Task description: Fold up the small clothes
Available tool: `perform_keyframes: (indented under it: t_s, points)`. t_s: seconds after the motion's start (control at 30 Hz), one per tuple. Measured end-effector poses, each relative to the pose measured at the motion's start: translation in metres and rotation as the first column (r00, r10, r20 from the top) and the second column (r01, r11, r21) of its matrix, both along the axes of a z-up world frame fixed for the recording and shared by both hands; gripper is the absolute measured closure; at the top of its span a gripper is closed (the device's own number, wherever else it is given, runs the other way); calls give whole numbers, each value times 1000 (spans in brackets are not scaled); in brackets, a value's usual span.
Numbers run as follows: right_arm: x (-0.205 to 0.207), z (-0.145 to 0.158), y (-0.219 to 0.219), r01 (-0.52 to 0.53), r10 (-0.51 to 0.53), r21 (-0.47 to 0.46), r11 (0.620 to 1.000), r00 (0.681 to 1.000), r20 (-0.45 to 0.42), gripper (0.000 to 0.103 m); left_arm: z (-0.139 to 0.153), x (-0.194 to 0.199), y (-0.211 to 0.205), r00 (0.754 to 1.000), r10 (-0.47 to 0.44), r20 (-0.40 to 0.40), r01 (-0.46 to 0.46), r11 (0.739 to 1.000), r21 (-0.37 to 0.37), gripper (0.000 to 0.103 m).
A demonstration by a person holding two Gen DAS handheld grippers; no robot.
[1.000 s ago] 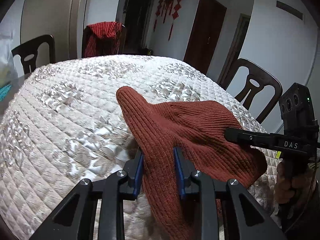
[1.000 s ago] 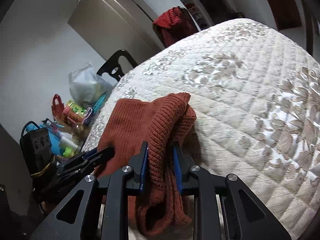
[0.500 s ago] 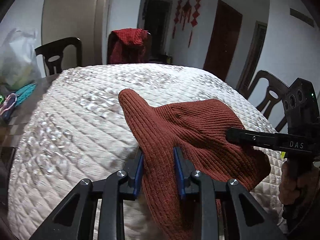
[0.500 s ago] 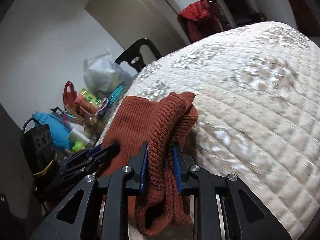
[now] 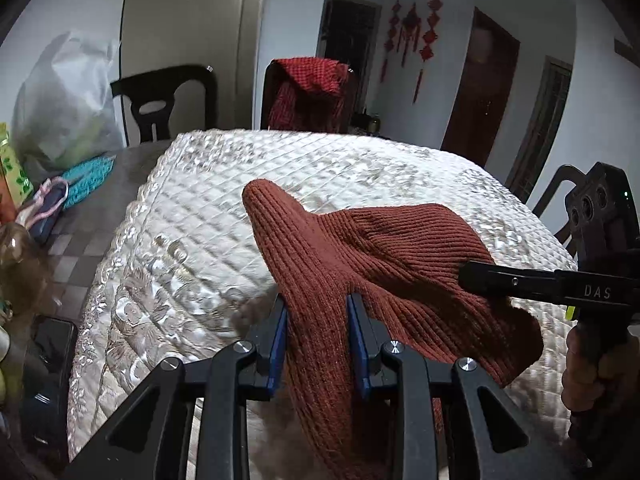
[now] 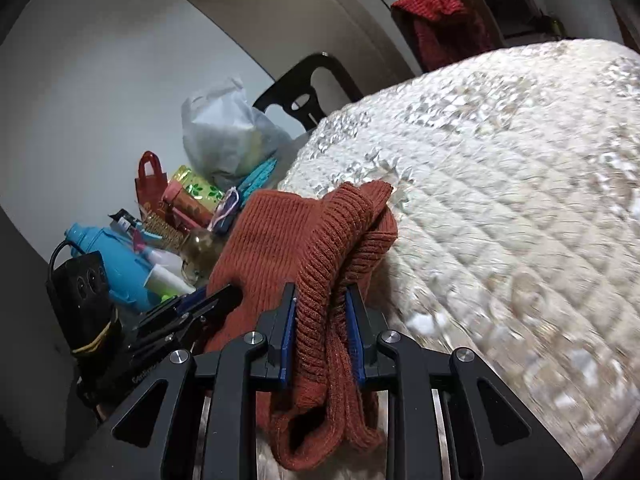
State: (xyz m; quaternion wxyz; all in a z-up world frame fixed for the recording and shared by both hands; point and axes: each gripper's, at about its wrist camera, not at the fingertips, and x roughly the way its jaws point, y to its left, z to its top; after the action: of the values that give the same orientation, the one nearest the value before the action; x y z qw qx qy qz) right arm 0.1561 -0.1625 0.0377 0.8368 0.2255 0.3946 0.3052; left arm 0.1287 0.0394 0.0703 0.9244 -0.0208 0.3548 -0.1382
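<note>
1. I count two hand-held grippers, one per hand. My left hand-held gripper (image 5: 316, 336) has its blue-padded jaws clamped on a bunch of one rust-red ribbed knit garment (image 5: 360, 256).
2. My right hand-held gripper (image 6: 322, 332) is likewise closed on a thick fold of the same knit garment (image 6: 280, 248); several layers are pinched between its blue pads, and a cuff-like end hangs below the jaws.
3. There is only one garment in play. It spans from one hand-held gripper to the other and is draped over the surface, a table covered with a cream quilted cloth (image 5: 192, 240) with a shiny floral pattern. A pointed corner of the knit sticks up just ahead of the left jaws.
4. From the left camera, the right hand-held gripper (image 5: 500, 280) comes in from the right side, its black finger laid across the garment, with a bare hand (image 5: 592, 372) on its grip.
5. Beyond the surface I count three dark wooden chairs in the left view; the middle one (image 5: 312, 96) carries a red checked cloth.
6. To the left of the left jaws sits a clutter: one white plastic bag (image 5: 60, 100), one turquoise knit piece (image 5: 86, 176), and more small items I cannot tell apart.
7. From the right camera, one blue bottle (image 6: 116, 256) stands left of the jaws.
</note>
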Motion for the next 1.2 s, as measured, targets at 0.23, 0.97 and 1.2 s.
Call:
perform_keyframes:
  t_s: [0.23, 0.97, 1.2]
  points:
    - [21, -33, -1, 15, -21, -63, 998, 995, -95, 77, -32, 16, 27, 996, 41, -79, -45, 997, -60, 68]
    - [-43, -15, 25, -46, 81, -371, 927, 994, 79, 103, -29, -42, 14, 997, 62, -37, -62, 998, -4, 68]
    - [-57, -4, 22, -32, 80, -385, 922, 991, 110, 97, -25, -52, 10, 994, 106, -38, -105, 994, 31, 66]
